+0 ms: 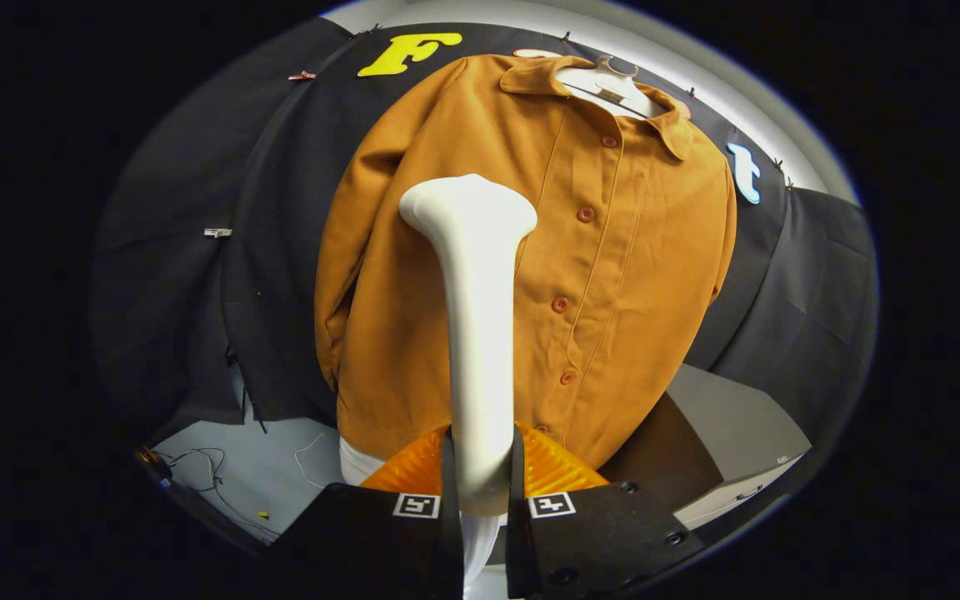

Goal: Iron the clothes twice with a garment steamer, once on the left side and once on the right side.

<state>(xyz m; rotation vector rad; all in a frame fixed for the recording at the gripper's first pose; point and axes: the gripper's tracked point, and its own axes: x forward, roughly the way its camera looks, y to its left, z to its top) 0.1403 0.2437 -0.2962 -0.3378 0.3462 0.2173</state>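
Gripper view: tongs [480, 492] were recorded clamped, both fingers pressed on the handle of a white garment steamer [473, 317]. Its head was raised before the chest of an orange buttoned shirt [613, 275], hung on a white hanger [609, 87] against the black cloth wall [280, 275].

Even bright overhead light, soft shadows; steamer [477, 275] head w/ mild glare; strong fisheye bend at edges; gripper [480, 492] slightly blurred.
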